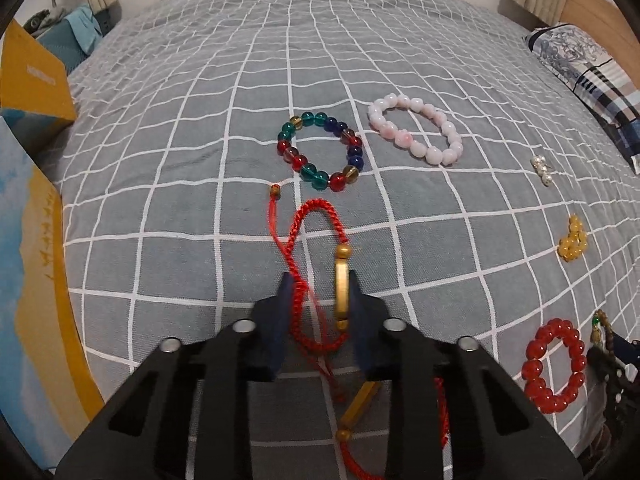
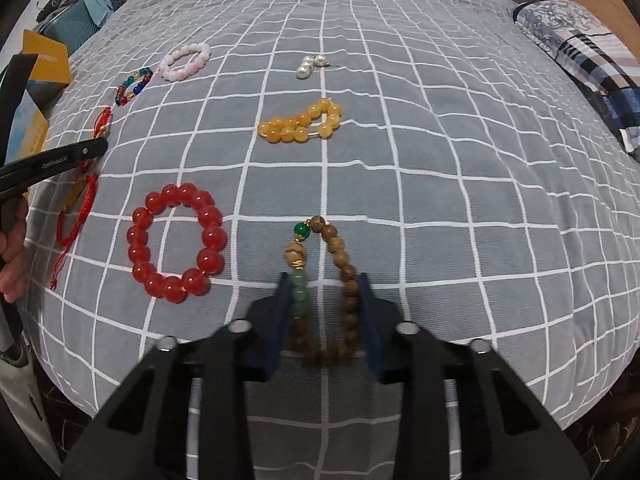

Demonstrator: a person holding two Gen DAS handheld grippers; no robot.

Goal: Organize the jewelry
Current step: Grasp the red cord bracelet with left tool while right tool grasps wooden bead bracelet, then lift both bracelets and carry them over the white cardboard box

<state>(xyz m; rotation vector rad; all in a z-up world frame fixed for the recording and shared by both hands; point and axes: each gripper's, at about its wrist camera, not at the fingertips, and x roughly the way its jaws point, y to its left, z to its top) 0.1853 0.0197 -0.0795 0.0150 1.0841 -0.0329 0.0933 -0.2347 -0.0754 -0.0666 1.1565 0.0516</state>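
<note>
On the grey checked bedspread, my left gripper is shut on a red cord bracelet. One pad presses the cord and the other its gold tube. A second red cord bracelet lies under the gripper body. My right gripper is shut on a brown wooden bead bracelet. Its pale green beads sit against one pad and its brown beads against the other. Both gripped bracelets rest on the bedspread.
Spread over the bed are a multicolour glass bracelet, a pink one, pearl earrings, a yellow bead bracelet and a red bead bracelet. An orange and blue box stands left, a pillow right.
</note>
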